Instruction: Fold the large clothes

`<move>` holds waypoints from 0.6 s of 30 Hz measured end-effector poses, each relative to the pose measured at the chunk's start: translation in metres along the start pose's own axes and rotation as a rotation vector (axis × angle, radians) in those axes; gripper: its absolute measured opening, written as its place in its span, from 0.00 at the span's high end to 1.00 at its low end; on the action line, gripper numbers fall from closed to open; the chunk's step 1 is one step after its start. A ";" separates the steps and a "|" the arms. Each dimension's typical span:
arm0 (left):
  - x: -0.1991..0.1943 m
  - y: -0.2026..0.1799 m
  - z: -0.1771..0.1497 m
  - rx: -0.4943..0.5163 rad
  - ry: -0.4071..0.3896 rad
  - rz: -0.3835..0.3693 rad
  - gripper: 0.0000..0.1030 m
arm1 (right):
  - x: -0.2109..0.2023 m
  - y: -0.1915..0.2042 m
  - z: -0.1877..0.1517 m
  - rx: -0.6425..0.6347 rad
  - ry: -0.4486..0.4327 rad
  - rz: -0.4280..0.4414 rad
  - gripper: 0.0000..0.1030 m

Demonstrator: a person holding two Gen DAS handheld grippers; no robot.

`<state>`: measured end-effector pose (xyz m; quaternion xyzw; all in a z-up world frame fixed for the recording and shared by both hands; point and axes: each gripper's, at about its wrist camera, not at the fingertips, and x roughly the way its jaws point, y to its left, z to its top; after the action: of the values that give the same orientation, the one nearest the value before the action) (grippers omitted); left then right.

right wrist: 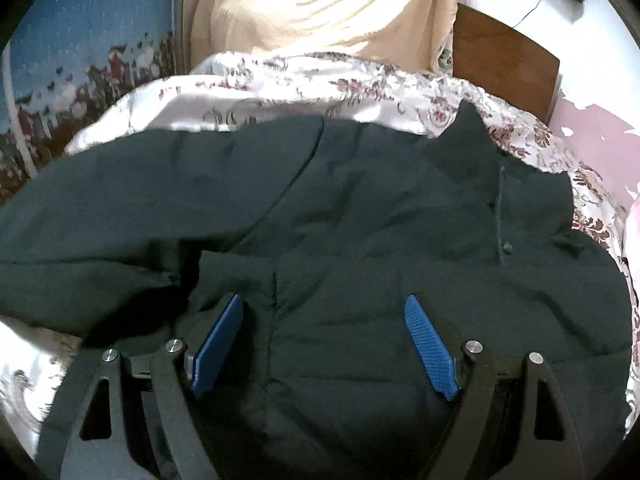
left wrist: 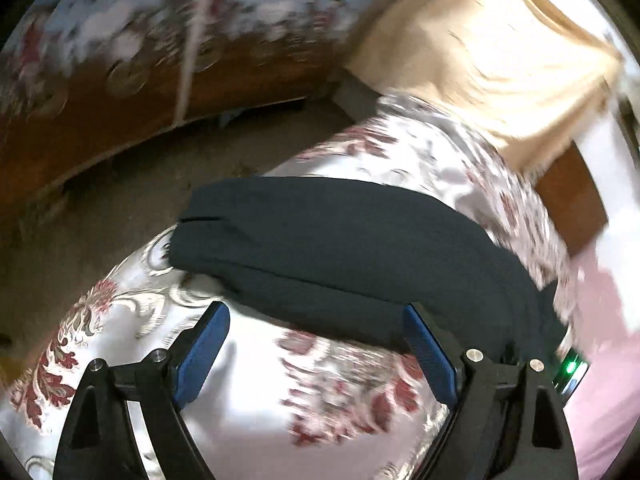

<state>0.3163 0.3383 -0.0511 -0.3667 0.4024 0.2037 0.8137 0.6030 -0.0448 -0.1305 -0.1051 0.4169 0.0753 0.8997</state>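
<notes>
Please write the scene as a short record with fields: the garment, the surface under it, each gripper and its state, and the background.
garment: dark padded jacket, lying partly folded, one sleeve laid across the left part
surface: bed cover, white with a red floral pattern
left gripper: open, holds nothing, at the near edge of the jacket
right gripper: open, above the jacket body, grips nothing
background: cream curtain; brown wooden headboard; pink wall
image quality: left wrist view blurred

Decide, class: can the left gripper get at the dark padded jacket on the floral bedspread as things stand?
Probably yes: the left gripper is open, and the dark padded jacket lies just ahead on the floral bedspread, nothing between.
</notes>
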 end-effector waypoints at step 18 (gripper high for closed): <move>0.051 0.057 0.022 -0.256 -0.072 -0.123 0.59 | 0.021 0.001 -0.011 0.041 -0.022 0.033 0.14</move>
<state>0.3220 0.3938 -0.1077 -0.4840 0.3203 0.2162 0.7851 0.6080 -0.0454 -0.1540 -0.0791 0.4099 0.0827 0.9049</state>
